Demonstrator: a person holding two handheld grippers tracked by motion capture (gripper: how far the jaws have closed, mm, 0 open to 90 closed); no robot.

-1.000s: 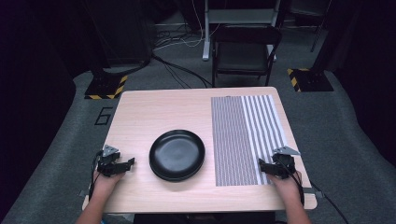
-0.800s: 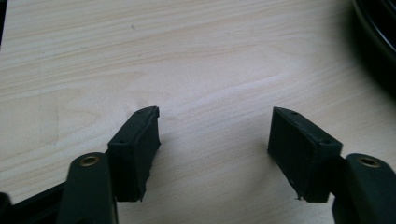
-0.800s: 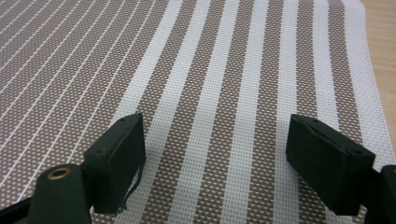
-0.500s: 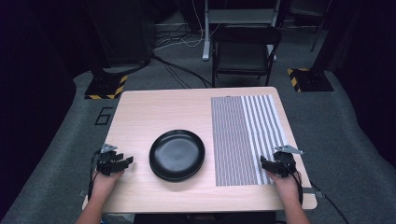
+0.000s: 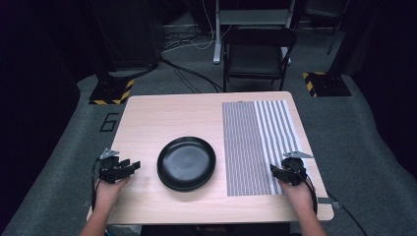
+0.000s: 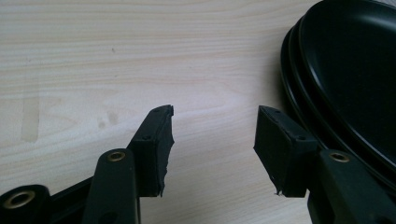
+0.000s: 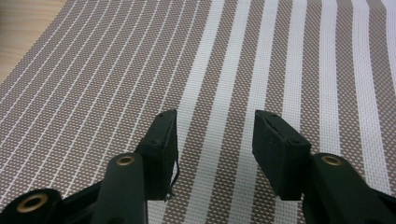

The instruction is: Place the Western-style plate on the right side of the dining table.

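Just right of my left gripper's fingers [image 6: 158, 140] I see the plate [image 5: 186, 162]: black, smooth, with a soft sheen along its stacked rims. Under those fingers the table [image 5: 162, 118] is pale wood-grain, matt. The fingers themselves look like matt black plastic with brass-coloured rivets. Beneath my right gripper's fingers [image 7: 275, 149] lies a woven mesh placemat [image 5: 255, 142], brown-and-white striped, finely textured.

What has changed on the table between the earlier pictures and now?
Very little. The left gripper has turned a bit toward the black plate, its jaws open with nothing between them. The right gripper stays over the near edge of the striped mat, also open and holding nothing. Plate and mat lie where they were; nothing was picked up or released.
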